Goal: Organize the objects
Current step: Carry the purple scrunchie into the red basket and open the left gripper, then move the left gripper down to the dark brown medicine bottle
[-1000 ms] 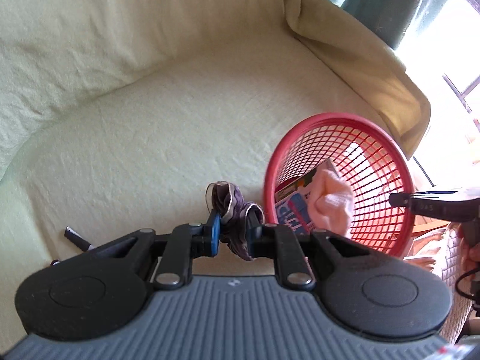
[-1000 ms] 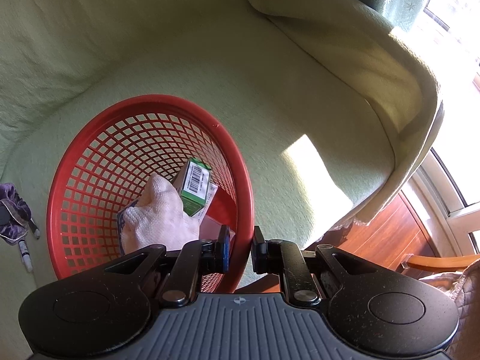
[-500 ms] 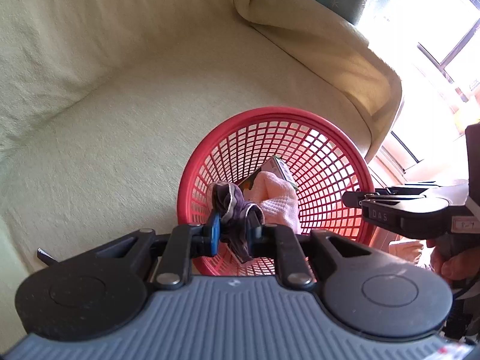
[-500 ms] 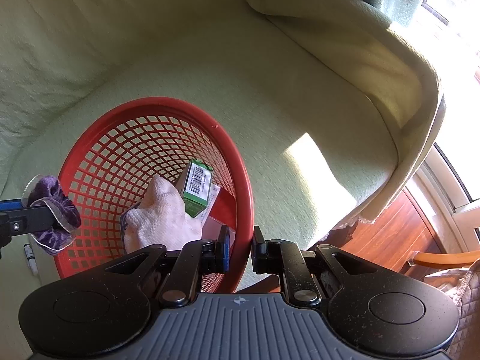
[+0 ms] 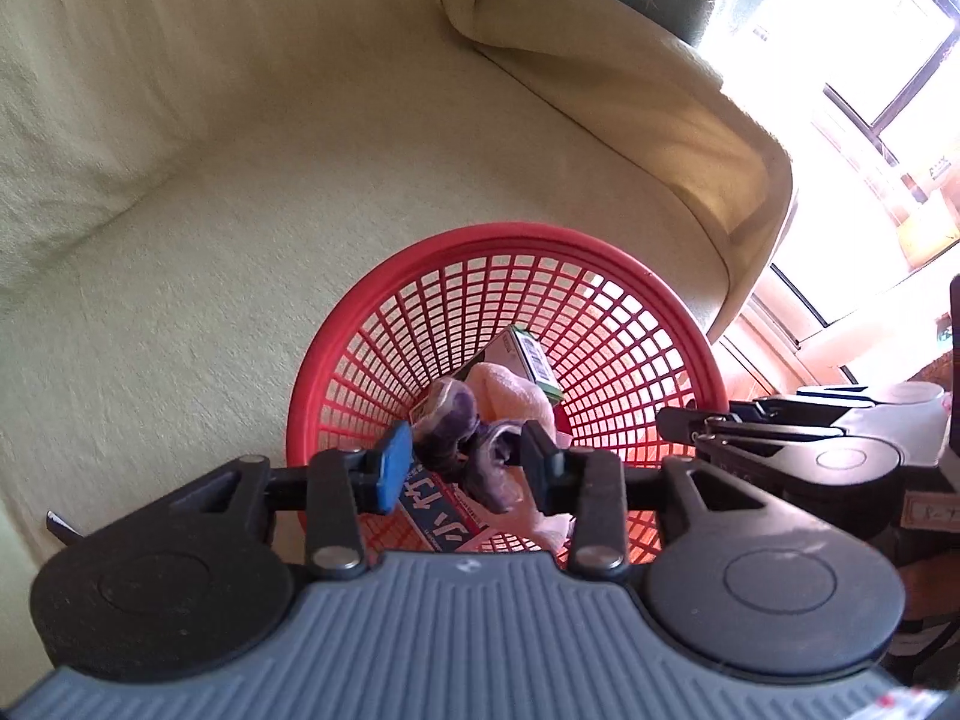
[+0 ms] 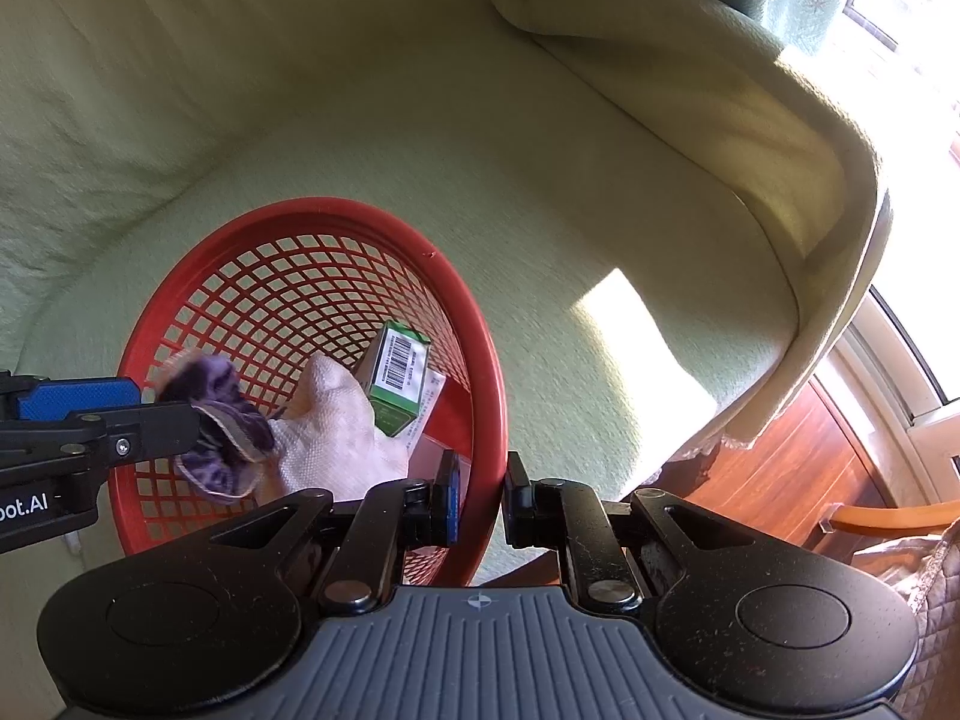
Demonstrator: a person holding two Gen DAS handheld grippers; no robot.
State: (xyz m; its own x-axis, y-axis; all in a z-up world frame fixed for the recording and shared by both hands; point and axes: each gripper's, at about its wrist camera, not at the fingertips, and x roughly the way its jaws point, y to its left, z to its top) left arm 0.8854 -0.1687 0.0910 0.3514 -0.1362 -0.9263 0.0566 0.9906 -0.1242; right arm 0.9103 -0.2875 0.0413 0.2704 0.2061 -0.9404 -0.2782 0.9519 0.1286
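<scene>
A red mesh basket point(image 5: 336, 354) point(image 6: 480, 372) stands tilted on the sofa seat. It holds a pale cloth point(image 5: 516, 387) point(image 6: 336, 426), a green box point(image 5: 531, 357) point(image 6: 399, 378) and a printed packet point(image 5: 438, 504). My left gripper point(image 5: 467, 465) is over the basket's inside with its jaws wide apart. The purple scrunchie point(image 5: 459, 444) point(image 6: 216, 420) is between them, loose and dropping. In the right wrist view the left fingers point(image 6: 78, 420) reach in from the left. My right gripper point(image 6: 481, 498) is shut on the basket's near rim.
The sofa point(image 5: 210, 210) is covered in a pale green throw, with its backrest behind and armrest point(image 5: 690, 120) to the right. A dark pen point(image 5: 60, 525) lies on the seat at the left. A wooden floor point(image 6: 798, 468) and a bright window lie past the armrest.
My left gripper moved right over the basket with the scrunchie, then opened its jaws and let it go. My right gripper has kept its hold on the rim.
</scene>
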